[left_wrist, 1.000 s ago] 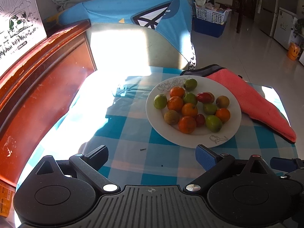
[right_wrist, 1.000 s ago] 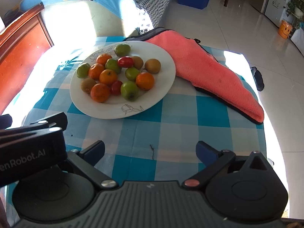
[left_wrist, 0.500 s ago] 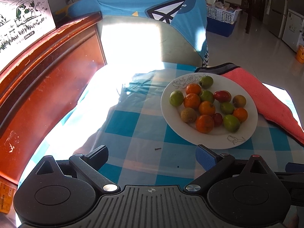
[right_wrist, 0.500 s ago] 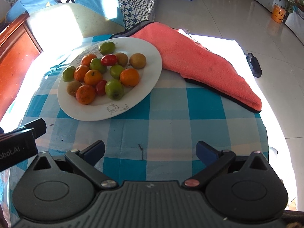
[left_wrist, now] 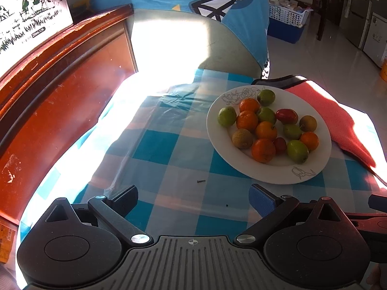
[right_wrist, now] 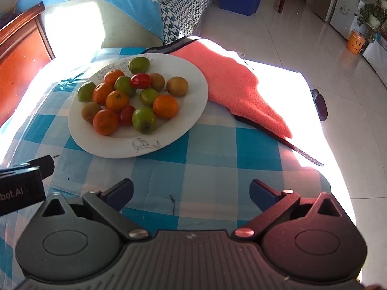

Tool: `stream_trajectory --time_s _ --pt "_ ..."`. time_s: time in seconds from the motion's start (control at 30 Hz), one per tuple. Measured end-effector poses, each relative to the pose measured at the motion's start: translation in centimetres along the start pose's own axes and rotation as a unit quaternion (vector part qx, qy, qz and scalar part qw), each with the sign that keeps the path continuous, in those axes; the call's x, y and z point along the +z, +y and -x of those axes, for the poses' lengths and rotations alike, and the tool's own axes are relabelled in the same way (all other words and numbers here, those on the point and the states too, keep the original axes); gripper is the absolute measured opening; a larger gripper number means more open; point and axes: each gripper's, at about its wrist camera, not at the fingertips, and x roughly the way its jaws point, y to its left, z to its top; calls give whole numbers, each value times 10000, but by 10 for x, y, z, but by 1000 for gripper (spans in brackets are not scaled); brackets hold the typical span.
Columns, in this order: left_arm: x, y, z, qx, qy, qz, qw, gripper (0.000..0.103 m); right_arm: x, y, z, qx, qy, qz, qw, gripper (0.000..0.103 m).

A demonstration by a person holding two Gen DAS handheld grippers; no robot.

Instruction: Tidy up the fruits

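White plate [right_wrist: 193,111] of mixed fruits [right_wrist: 125,99] sits beside the pink cloth [right_wrist: 232,84]; I hold left gripper [left_wrist: 193,199] and right gripper [right_wrist: 191,191] spread wide, both grasping nothing.

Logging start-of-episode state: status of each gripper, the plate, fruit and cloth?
left gripper: open, empty, above the tablecloth
right gripper: open, empty, above the tablecloth
plate: flat on the tablecloth, loaded with fruit
fruit: mixed pile on the plate, unsorted, none gripped
orange cloth: lying crumpled beside the plate, far corner under its rim
tablecloth: spread over the table
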Motion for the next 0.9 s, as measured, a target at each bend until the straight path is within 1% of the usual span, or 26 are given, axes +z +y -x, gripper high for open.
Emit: stream_trajectory --time_s 0.1,0.23,0.33,0.53,0.9 --pt "0 -3 2 57 -74 3 10000 99 1 -1 0 -37 -30 14 10000 102" --pt "0 -5 2 169 -50 -12 9998 99 3 -3 2 -43 -84 3 10000 102" --pt "0 -5 3 178 -60 -11 9998 99 3 -5 3 -52 -100 -4 9999 102" --pt "-1 -9 -1 293 -23 -105 9995 99 3 -7 4 -56 -106 -48 9999 102" --pt "-1 -9 -5 427 64 -85 9990 99 3 -7 5 -75 -131 -27 9999 102"
